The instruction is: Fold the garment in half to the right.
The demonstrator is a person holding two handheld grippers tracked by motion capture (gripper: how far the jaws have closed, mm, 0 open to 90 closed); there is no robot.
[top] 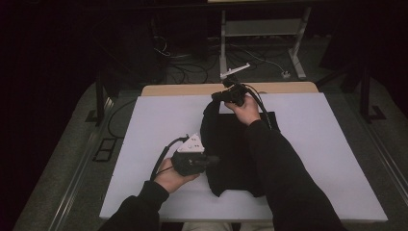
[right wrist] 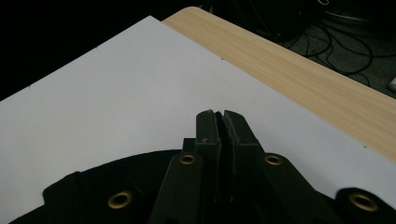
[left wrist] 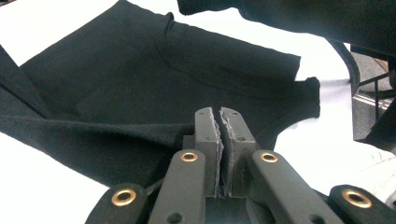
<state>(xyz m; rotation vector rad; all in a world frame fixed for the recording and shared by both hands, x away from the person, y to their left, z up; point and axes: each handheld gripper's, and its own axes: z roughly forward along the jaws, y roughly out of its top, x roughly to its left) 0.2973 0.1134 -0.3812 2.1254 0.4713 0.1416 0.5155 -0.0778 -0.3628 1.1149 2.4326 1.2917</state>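
1. The white board (top: 144, 144) is the biggest thing. It lies under both claws and covers most of the table.
2. A strip of wooden table (right wrist: 303, 79) peeks out past the far edge of the board, out ahead of the right claw in the right gripper view.
3. The black shirt (top: 226, 154) lies on the board between the two claws. It is partly folded. Its left edge is right by the tip of the left claw, and its far end is bunched up under the right claw.
4. The person's right sleeve (top: 284, 178) reaches over the shirt to the right claw. The left sleeve (top: 139, 207) is short in the high view and comes in behind the left claw.
5. The left claw (left wrist: 219, 114) has its two jaws pressed together. In the left gripper view a fold of the shirt's edge sits right at the jaws, and it looks pinched there.
6. The right claw (right wrist: 218, 114) also has its jaws pressed together. In the right gripper view the shirt (right wrist: 130, 177) bulges up just below them, so it looks pinched low in the jaws. The tips point over bare white board.
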